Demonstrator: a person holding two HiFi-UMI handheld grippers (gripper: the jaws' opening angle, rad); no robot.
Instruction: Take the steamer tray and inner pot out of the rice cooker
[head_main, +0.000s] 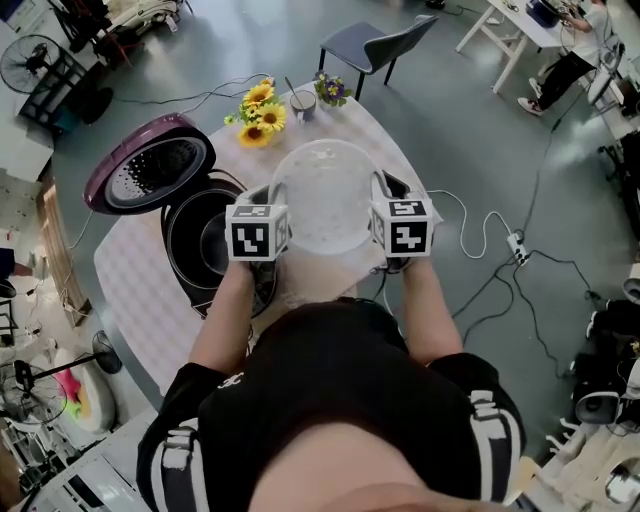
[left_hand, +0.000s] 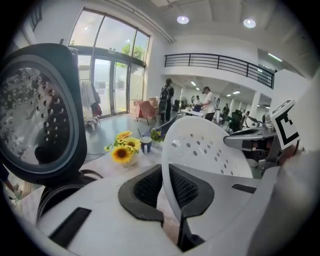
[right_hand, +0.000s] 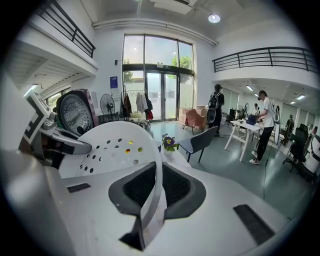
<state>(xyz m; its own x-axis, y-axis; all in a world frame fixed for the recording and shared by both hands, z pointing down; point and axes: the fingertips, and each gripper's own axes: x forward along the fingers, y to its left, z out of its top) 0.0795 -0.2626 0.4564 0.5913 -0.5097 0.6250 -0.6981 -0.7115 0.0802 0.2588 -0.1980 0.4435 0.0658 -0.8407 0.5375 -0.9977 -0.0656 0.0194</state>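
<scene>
I hold the white perforated steamer tray (head_main: 322, 195) in the air over the table, just right of the rice cooker (head_main: 190, 262). My left gripper (head_main: 272, 192) is shut on the tray's left rim (left_hand: 170, 165), and my right gripper (head_main: 381, 187) is shut on its right rim (right_hand: 156, 165). In both gripper views the thin rim stands upright between the black pads. The cooker's purple lid (head_main: 150, 165) stands open. The dark inner pot (head_main: 212, 240) sits inside the cooker body, partly hidden by my left gripper's marker cube.
Sunflowers (head_main: 258, 112), a cup (head_main: 303, 104) and a small pot of purple flowers (head_main: 330, 90) stand at the table's far edge. A grey chair (head_main: 385, 45) is beyond it. A white cable runs to a power strip (head_main: 517, 243) on the floor at right.
</scene>
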